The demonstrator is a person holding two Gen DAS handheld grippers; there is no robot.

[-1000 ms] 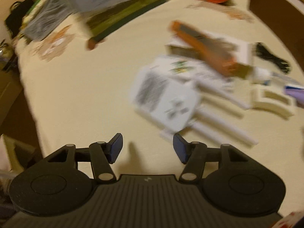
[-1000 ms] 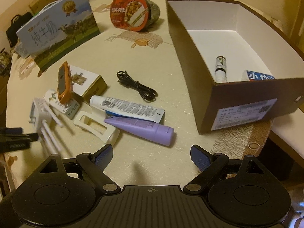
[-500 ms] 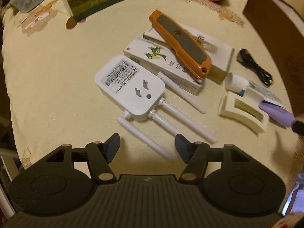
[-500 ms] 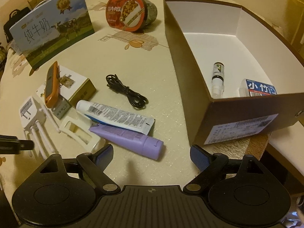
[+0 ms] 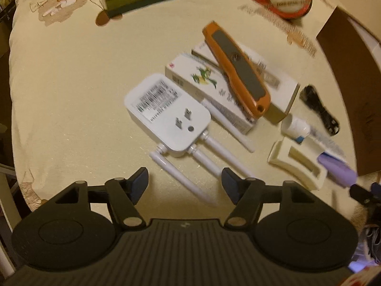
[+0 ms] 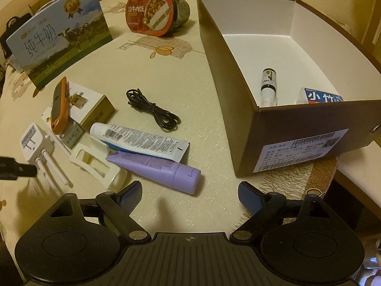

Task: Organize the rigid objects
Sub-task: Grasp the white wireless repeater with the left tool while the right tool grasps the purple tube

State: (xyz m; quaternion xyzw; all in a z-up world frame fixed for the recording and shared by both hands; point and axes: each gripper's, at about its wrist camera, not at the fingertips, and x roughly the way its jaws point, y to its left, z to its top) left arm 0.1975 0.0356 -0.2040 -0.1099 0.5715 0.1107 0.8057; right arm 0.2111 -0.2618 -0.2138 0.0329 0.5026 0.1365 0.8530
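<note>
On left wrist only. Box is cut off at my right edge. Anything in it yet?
Observer: Yes. In the right wrist view a small dropper bottle lies inside the brown box.
Operator: Just that?
Observer: No, a blue-and-white packet sits beside it, near the front wall.
Operator: Right gripper holding anything?
Observer: No. The right gripper is open and empty, just short of the purple tube.
</note>
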